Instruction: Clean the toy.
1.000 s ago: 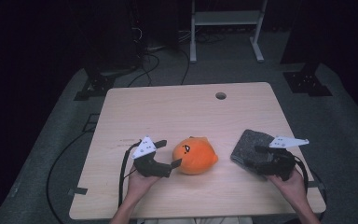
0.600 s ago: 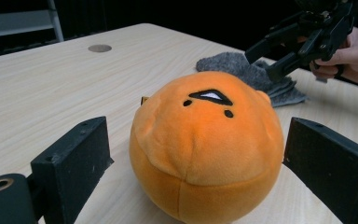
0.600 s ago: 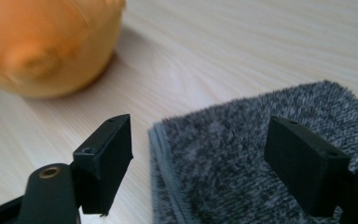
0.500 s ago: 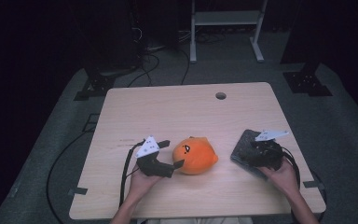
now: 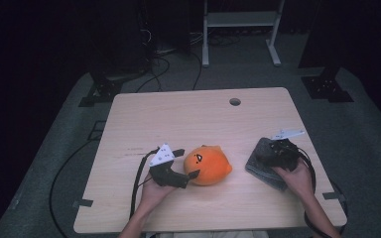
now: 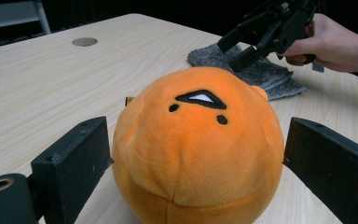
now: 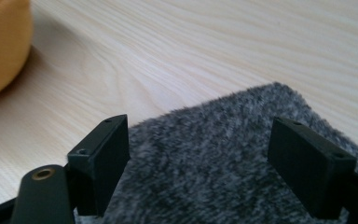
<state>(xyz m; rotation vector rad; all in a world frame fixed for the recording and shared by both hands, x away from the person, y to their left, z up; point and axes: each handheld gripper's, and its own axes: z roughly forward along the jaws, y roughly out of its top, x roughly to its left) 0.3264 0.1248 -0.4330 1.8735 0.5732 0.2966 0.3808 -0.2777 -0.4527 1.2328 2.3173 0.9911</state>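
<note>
An orange round plush with a small black face lies on the wooden table, near its front. My left gripper is open at the plush's left side; in the left gripper view its jaws stand wide on either side of the plush, apart from it. A folded grey fuzzy cloth lies at the front right. My right gripper tips down over it, open, with the cloth under and between its jaws. Whether they touch it is unclear.
A round cable hole sits near the table's far edge. Behind the table stand a white rack and black stand bases, with cables on the floor. The table's right edge is close to the cloth.
My right gripper has moved left and tipped down onto the grey cloth. The left gripper has stayed by the plush, barely shifting.
</note>
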